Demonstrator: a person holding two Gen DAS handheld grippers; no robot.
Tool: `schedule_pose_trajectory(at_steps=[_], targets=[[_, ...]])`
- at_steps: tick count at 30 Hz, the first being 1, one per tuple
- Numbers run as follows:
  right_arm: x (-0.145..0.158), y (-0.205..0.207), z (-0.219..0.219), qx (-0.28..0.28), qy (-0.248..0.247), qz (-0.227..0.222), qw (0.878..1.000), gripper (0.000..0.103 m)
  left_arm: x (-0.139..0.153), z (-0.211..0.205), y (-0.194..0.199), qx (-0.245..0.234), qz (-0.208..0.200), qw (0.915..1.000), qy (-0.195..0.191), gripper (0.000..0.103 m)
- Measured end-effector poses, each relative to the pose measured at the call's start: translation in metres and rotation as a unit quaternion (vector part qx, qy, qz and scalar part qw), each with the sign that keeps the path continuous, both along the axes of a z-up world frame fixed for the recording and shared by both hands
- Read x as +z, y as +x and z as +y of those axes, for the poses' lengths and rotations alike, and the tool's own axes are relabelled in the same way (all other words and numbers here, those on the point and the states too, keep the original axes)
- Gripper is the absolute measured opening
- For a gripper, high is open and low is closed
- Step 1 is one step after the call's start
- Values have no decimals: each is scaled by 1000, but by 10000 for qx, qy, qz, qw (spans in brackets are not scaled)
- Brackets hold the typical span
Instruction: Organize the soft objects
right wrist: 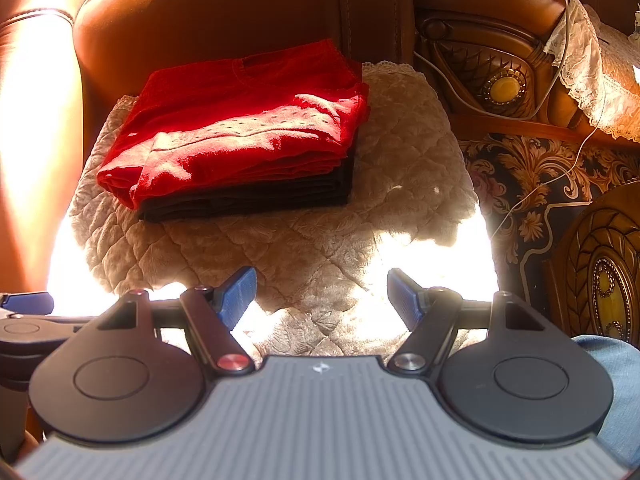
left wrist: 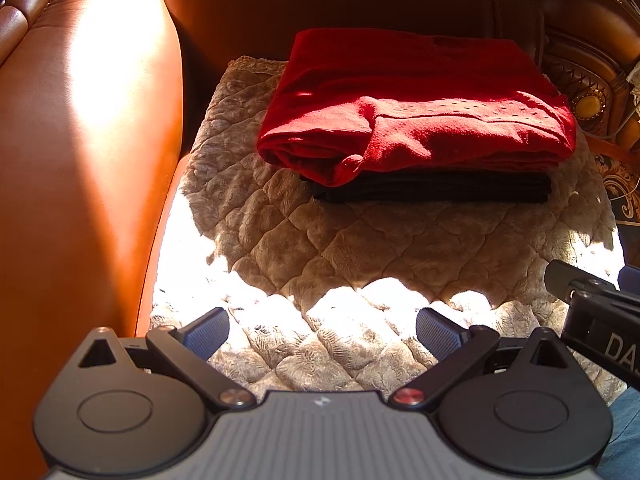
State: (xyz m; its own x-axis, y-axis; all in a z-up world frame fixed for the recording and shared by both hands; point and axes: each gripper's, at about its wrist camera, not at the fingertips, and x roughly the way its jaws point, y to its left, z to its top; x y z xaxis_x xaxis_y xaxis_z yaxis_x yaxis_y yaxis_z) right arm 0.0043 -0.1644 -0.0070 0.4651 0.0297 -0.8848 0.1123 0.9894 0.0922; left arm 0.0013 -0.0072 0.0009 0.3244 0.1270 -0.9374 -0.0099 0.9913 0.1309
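Clothes sit folded in a stack of two on a sofa seat: a red top (left wrist: 416,108) lies on a black garment (left wrist: 436,190), whose front edge shows as a dark band under the red. The red top's near left corner droops over the black one's edge. In the right wrist view the same stack, red top (right wrist: 240,136) over black garment (right wrist: 256,196), lies toward the left and back of the seat.

Under the stack is a quilted beige cover (left wrist: 320,240), partly in shade and partly washed out by strong sun along its near edge. The stack rests on the shaded part, close to the backrest (left wrist: 320,0) of brown leather. A leather armrest (left wrist: 80,140) rises on the left.

The left gripper (left wrist: 322,330) hangs over the sunlit near part of the cover, jaws spread wide and empty, well apart from the stack. The right gripper (right wrist: 322,294) is likewise spread and empty over the cover's near edge; part of it shows at the right edge of the left view.

Carved wooden furniture (right wrist: 500,80) with a lace cloth (right wrist: 592,80) stands to the right, above a patterned floor (right wrist: 532,184).
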Motion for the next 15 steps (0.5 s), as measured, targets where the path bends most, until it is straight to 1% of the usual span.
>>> schedule_pose_trajectory(at_steps=[15], targets=[[0,0,1,3,9,-12,10000,80,-1,-1,0,-41,19,10000,-43,102]])
